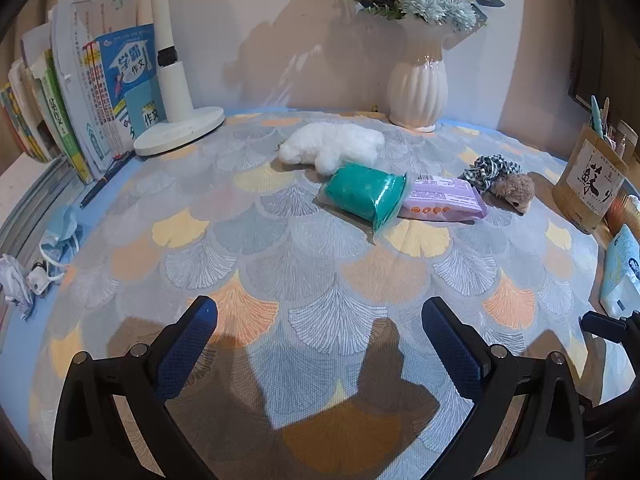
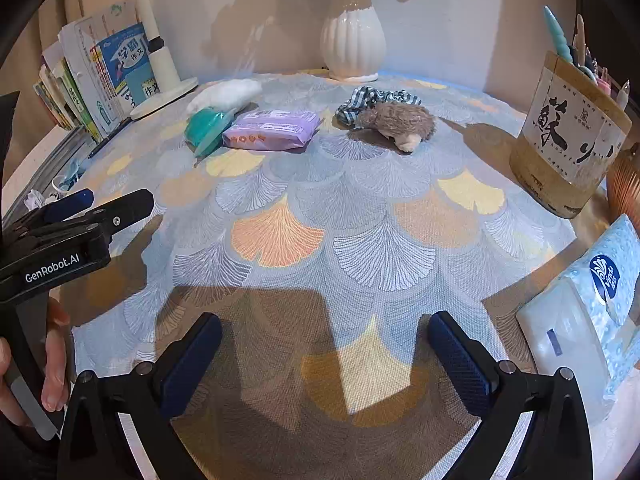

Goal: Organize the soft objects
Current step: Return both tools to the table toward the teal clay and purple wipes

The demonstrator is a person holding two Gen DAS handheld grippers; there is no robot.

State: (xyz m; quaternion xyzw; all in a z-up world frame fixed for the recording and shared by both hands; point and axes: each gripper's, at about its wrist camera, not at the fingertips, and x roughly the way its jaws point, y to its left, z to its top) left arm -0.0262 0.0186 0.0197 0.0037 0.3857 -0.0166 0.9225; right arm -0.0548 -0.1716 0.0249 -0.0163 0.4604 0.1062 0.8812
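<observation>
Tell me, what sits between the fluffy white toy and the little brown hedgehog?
A green pack and a purple wipes packet, lying end to end, plus a checked scrunchie against the hedgehog. Both views show it.

My left gripper (image 1: 320, 320) points forward and down, its two blue-padded fingers (image 1: 188, 348) spread wide with nothing between them. My right gripper (image 2: 324, 332) is tilted down the same way, its jaws standing fully apart and empty, pads (image 2: 460, 356) clear of everything. In the right wrist view the left gripper (image 2: 80, 208) shows from the side at the near left edge, its fingers reaching toward the far side, and my left hand (image 2: 48, 360) wraps its handle low down, with the fingertips (image 2: 54, 394) curled round the grip.
</observation>
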